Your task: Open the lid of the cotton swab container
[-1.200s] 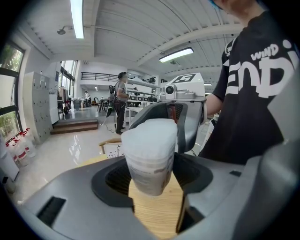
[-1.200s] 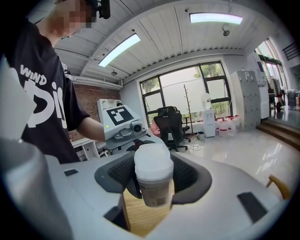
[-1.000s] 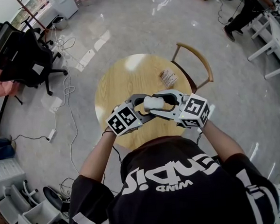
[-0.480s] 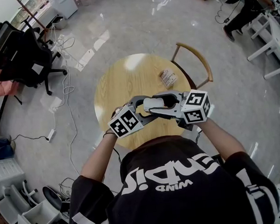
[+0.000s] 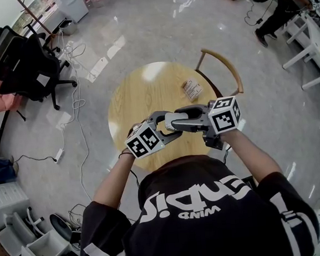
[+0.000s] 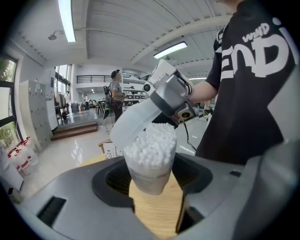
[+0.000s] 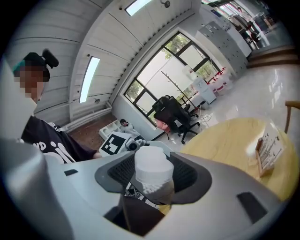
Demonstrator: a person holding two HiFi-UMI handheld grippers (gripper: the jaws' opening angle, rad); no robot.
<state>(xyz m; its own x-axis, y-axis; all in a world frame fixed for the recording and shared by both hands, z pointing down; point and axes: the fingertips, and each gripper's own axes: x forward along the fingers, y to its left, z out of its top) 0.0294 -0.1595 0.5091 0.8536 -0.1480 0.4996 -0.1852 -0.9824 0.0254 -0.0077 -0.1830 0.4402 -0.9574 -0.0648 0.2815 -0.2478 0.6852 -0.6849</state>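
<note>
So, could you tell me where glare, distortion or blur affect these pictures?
Head view: lights glare off the glossy floor and leave a bright patch on the round table. Left gripper view: strong wide-angle bending, dark corners, yet the cotton swab container is sharp. Right gripper view: same bending; the window partly washes out, the lid looks slightly soft.

The container (image 6: 151,165) is held in the left gripper (image 6: 152,177) above the near edge of the table (image 5: 143,92), the lid (image 7: 151,165) tilted over it in the right gripper (image 7: 152,177). A box (image 5: 192,88) is laid far right on the table, a chair (image 5: 222,70) behind.
</note>
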